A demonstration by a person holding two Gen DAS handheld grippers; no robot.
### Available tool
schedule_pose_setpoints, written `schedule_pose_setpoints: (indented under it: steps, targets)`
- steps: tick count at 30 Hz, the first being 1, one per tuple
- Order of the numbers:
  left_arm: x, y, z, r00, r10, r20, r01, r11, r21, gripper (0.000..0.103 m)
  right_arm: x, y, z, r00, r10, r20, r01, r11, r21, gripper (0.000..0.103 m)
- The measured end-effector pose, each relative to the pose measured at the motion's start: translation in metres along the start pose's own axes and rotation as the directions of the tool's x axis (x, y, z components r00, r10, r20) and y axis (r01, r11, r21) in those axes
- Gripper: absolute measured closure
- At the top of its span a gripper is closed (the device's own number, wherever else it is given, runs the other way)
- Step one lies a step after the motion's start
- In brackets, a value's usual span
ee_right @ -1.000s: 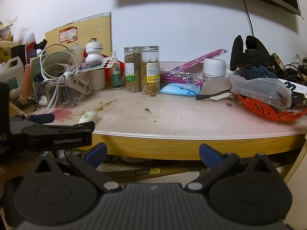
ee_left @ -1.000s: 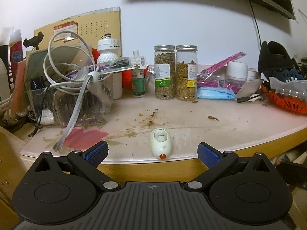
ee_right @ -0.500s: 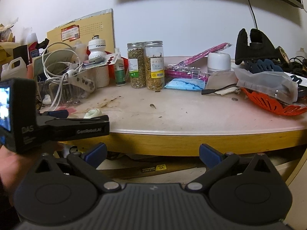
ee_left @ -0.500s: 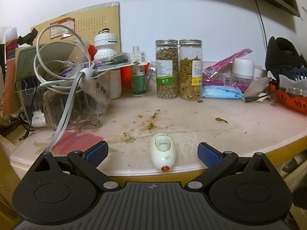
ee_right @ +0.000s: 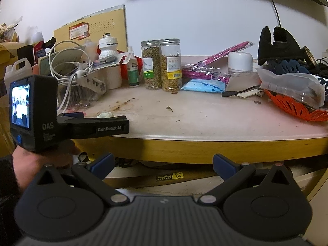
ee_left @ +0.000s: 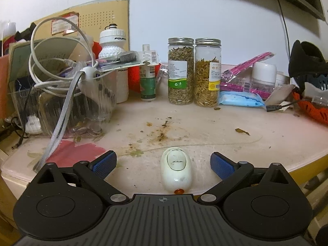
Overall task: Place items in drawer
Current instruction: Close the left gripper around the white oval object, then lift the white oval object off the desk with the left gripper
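Observation:
A small white oval device [ee_left: 176,172] with an orange button lies at the near edge of the stained table [ee_left: 225,143]. My left gripper [ee_left: 163,163] is open, its blue pads on either side of the device, not touching it. The device also shows in the right wrist view [ee_right: 105,115], just beyond the left gripper's body. My right gripper [ee_right: 163,164] is open and empty, held below the table's yellow front edge [ee_right: 194,149]. No drawer is in view.
Two jars of dried herbs [ee_left: 193,71], a green bottle [ee_left: 148,80] and a white sports bottle [ee_left: 113,47] stand at the back. A clear box with white cables [ee_left: 61,94] is at left. An orange basket [ee_right: 291,106] and a blue packet [ee_right: 202,86] are at right.
My left gripper has moved forward over the table edge, so the white device now lies between its pads. My right gripper has risen a little and stays in front of the table.

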State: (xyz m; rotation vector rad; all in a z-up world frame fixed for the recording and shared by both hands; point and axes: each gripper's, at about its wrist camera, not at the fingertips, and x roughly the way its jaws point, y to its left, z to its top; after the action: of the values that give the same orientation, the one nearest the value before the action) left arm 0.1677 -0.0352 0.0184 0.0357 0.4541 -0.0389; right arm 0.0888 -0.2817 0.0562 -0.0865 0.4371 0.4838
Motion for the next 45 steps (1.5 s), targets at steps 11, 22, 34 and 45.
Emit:
schedule_pose_setpoints:
  steps: [11,22,34,45]
  targets:
    - [-0.005,-0.004,0.001,0.999,-0.045,0.012,0.045,0.999,0.015,0.074,0.001,-0.001,0.001,1.0,0.001,-0.016,-0.001,1.0,-0.003,0.0]
    - [-0.007,-0.002,0.001,0.999,-0.042,0.027,0.042,0.999,0.011,0.074,0.0,-0.002,0.001,1.0,-0.004,-0.019,0.004,1.0,-0.005,0.0]
    - [-0.025,-0.003,0.002,0.998,-0.058,0.04,0.057,0.998,0.022,0.074,-0.001,-0.004,0.002,1.0,-0.011,-0.02,0.011,1.0,-0.007,0.0]
    - [-0.053,0.001,0.0,0.997,-0.062,0.042,0.061,0.998,0.028,0.074,-0.001,-0.002,0.001,1.0,-0.015,-0.02,0.015,1.0,-0.014,0.0]
